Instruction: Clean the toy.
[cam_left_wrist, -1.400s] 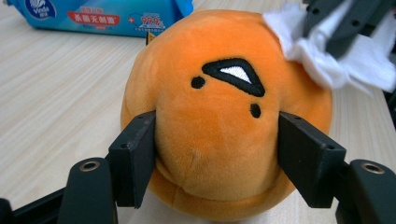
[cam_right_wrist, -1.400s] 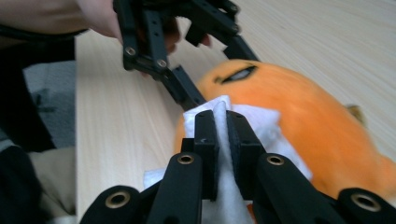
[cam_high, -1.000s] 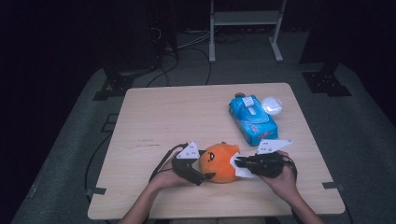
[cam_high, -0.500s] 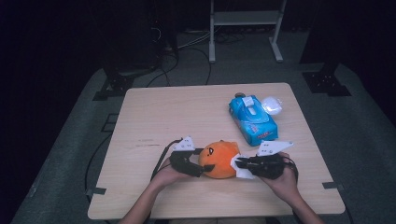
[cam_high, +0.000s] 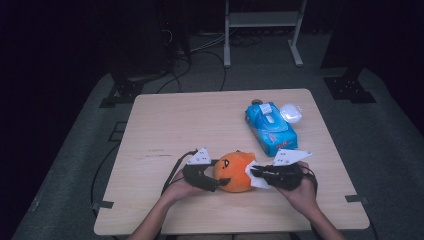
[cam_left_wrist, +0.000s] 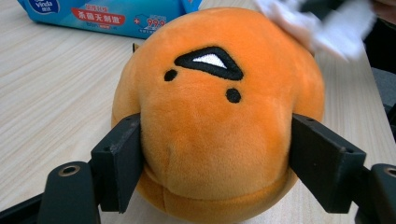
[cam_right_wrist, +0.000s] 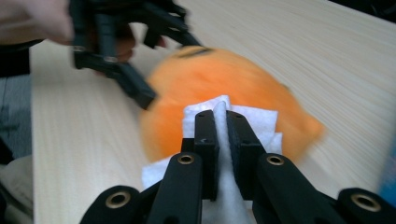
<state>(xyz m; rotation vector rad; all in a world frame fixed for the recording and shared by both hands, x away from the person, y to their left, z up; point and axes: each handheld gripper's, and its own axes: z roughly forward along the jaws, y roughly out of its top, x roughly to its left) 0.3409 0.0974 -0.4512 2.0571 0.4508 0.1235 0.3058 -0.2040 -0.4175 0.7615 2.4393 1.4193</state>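
My left claw (cam_left_wrist: 215, 154) has just closed onto the round orange plush toy (cam_left_wrist: 219, 107), lower centre; my right claw (cam_right_wrist: 222, 135) pinches a white tissue (cam_right_wrist: 224, 116) against it.

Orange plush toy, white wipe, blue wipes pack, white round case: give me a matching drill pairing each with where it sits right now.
Things:
1. orange plush toy
2. white wipe
3. blue wipes pack
4. white round case

Places:
A. lying on the table beyond the toy, free of both grippers
B. pinched in the jaws of the right hand-held gripper, laid against the toy
C. squeezed between the jaws of the left hand-held gripper
D. at the far right end of the pack, on the table

Pairs: 1-C, 2-B, 3-A, 4-D
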